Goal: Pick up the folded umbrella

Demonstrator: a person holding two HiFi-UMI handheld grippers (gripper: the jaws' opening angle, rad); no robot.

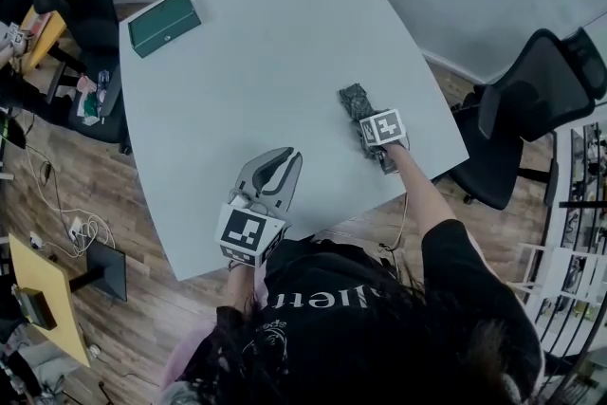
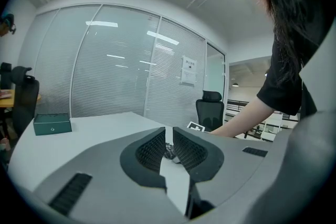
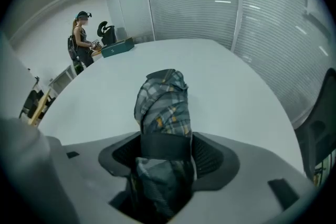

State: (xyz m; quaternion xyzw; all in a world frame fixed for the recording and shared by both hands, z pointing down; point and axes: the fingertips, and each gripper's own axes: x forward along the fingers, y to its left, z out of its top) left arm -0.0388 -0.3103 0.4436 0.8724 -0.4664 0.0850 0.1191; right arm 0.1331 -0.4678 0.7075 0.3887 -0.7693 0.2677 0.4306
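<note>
The folded umbrella (image 1: 354, 100), in grey plaid cloth with a dark strap round it, lies on the pale table (image 1: 266, 43) near its right edge. My right gripper (image 1: 364, 122) is down over the near part of the umbrella (image 3: 163, 102), pointing steeply downward. The right gripper (image 3: 167, 150) is open, and the bundle fills the gap between the pads at the strap. My left gripper (image 1: 284, 158) hovers low over the table's front edge, apart from the umbrella. In its own view the left gripper (image 2: 169, 145) is shut with nothing in it.
A green box (image 1: 164, 24) sits at the table's far left corner. A black office chair (image 1: 531, 100) stands right of the table, and another dark chair (image 1: 85, 5) at the far left. A person (image 3: 81, 42) stands beyond the table's far end.
</note>
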